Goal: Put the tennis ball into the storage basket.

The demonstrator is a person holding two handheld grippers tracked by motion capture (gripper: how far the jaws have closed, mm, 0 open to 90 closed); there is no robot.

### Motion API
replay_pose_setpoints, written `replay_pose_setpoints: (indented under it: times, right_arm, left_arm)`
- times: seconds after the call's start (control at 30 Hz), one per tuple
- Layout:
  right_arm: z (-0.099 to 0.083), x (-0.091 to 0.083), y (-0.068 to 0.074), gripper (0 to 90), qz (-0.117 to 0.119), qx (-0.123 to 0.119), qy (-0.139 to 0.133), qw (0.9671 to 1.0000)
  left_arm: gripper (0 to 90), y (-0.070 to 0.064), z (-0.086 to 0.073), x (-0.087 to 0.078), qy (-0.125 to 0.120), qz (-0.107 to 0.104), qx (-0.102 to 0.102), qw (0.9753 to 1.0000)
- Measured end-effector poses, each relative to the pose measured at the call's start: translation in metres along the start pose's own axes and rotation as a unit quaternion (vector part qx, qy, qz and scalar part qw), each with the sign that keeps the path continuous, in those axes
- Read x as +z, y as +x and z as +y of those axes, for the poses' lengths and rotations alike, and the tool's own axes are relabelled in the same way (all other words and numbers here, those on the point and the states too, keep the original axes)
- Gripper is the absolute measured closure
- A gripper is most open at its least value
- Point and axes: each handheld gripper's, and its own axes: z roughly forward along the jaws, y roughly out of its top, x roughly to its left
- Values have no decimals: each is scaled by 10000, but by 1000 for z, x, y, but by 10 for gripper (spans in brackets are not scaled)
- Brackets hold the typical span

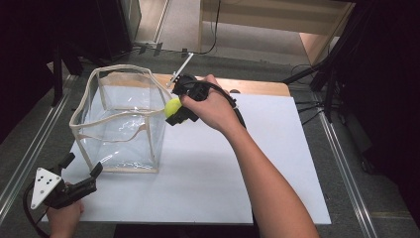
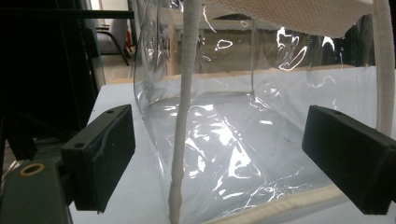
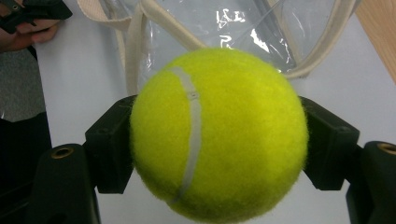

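A clear plastic bag with cream fabric trim stands open-topped on the white board. My right gripper is shut on a yellow tennis ball, held at the bag's right top edge; in the right gripper view the ball sits squeezed between both jaws, with the bag's rim beyond it. My left gripper stands open near the board's front left corner, just off the bag's near corner. In the left gripper view its jaws are spread wide, either side of the bag's corner seam, with nothing between them.
The board lies on a wooden tabletop with metal rails along both sides. Dark equipment and stands crowd the far right and left. Open board surface stretches to the right of the bag.
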Motion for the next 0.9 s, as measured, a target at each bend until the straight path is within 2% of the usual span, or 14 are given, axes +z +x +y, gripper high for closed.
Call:
replay_pose_setpoints:
  times: [0.27,0.7,0.77,0.9]
  right_arm:
    - [3,-1,-3,229,-10,88,-17,10000]
    - [15,-11,-8,229,-141,66,33,9999]
    - [17,-13,-8,229,-94,83,-37,9999]
    - [23,-14,-9,229,-129,23,2,9999]
  left_arm:
    - [98,1,0,0,-29,-2,-18,10000]
    - [98,1,0,1,-16,-5,-37,10000]
    - [98,1,0,1,-20,2,-36,10000]
    - [98,0,0,0,-14,9,-37,10000]
